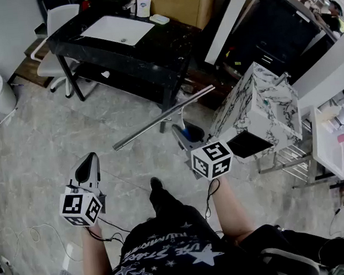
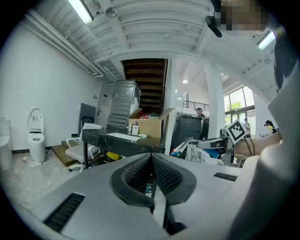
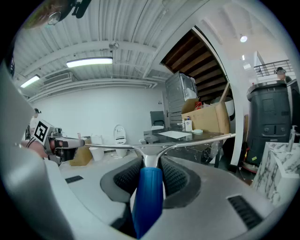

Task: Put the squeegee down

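Note:
My right gripper (image 1: 183, 133) is shut on the blue handle (image 3: 147, 197) of a squeegee (image 1: 161, 118). Its long metal blade bar (image 3: 164, 147) runs across in front of the jaws and hangs in the air above the floor. In the head view the bar slants from lower left to upper right, short of the black vanity counter (image 1: 169, 41). My left gripper (image 1: 89, 166) is lower left, held over the floor, shut with nothing between its pads (image 2: 164, 176).
The black counter holds a white sink basin (image 1: 118, 29), a bottle (image 1: 143, 4) and a soap dish. A marbled white cabinet (image 1: 259, 111) stands at right. A white chair (image 1: 55, 30) is at upper left, a cardboard box (image 1: 178, 1) behind the counter.

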Action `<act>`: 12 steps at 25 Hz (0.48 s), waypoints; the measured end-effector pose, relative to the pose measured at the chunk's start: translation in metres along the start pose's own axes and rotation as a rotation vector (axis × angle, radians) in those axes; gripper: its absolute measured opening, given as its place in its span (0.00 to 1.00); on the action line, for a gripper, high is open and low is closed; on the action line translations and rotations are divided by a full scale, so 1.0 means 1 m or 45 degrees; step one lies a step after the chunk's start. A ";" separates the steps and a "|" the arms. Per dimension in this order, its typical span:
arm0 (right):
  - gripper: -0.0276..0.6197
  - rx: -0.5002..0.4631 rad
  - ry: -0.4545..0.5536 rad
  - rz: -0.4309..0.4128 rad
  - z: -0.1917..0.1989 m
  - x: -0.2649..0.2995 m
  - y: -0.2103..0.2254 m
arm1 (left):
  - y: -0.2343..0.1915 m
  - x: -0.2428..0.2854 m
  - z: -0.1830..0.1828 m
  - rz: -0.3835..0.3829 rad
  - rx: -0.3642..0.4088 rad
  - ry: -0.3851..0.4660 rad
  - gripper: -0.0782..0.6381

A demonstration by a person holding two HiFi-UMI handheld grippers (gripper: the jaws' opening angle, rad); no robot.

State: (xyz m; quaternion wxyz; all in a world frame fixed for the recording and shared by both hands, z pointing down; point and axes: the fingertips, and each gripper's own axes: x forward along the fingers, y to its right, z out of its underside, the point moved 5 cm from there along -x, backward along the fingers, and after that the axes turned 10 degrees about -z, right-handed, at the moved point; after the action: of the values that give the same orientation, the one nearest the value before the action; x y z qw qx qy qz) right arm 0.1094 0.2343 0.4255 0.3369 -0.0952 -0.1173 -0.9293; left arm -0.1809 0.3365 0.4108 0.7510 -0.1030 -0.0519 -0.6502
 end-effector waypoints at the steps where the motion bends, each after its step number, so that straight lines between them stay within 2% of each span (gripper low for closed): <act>1: 0.25 0.003 0.004 -0.002 0.003 -0.008 -0.008 | 0.003 -0.011 0.002 0.000 0.005 0.002 0.13; 12: 0.25 -0.001 0.001 -0.035 0.035 -0.079 -0.079 | 0.041 -0.111 0.023 -0.009 0.026 0.007 0.13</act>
State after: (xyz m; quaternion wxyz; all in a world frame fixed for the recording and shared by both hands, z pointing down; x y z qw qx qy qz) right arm 0.1213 0.3501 0.4263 0.3240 -0.0934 -0.1182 -0.9340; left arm -0.1559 0.4538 0.4060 0.7497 -0.0934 -0.0567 -0.6527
